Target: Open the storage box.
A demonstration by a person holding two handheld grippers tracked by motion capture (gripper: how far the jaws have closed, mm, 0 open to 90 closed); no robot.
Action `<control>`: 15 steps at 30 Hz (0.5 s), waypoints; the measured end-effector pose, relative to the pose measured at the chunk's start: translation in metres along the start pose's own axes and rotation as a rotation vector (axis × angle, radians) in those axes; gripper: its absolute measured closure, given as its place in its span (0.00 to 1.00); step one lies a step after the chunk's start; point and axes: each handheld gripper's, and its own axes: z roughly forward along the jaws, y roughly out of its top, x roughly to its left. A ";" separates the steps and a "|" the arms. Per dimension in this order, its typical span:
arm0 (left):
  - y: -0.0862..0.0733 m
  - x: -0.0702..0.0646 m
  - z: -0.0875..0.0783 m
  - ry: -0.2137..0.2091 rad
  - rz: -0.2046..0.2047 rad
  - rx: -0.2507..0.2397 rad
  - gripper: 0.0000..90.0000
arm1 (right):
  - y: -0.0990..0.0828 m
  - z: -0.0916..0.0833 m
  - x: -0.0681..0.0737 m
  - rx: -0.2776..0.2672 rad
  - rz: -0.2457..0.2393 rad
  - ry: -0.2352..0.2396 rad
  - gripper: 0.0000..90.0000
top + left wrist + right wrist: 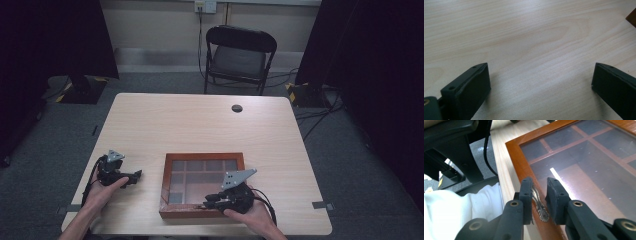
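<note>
Over on the left, the left tongs [134,176] lie low on the tabletop [200,125] in the person's left hand [102,192], pointing toward the box. Their jaws stand wide apart with nothing but bare pale wood between them, so they are released, and a dark corner of the box just peeks in at the upper right edge of the left gripper view.

Moving to the middle, the wooden box [202,212] sits near the front edge of the tabletop, well apart from the left tongs. It has a reddish frame and a glass lid through which the compartment dividers show.

On its front rim there is a small metal handle [539,205], ornate and dull silver. The right tongs [539,185] are right on it: the jaws are drawn close together, one on either side of the handle, nearly clenched. Whether the pads actually press the metal, I cannot tell. The right hand [252,215] holds them at the box's front right.
</note>
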 end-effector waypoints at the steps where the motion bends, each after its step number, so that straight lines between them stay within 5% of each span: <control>1: 0.000 -0.001 -0.001 0.006 0.000 0.005 0.03 | -0.002 0.001 -0.001 0.000 0.001 0.003 0.86; 9: 0.000 -0.001 -0.002 -0.008 -0.002 0.002 0.06 | -0.008 0.006 -0.003 0.022 0.002 0.008 0.87; 15: 0.001 0.000 -0.006 -0.027 -0.001 -0.003 0.17 | -0.006 0.007 -0.001 0.029 -0.021 0.007 0.89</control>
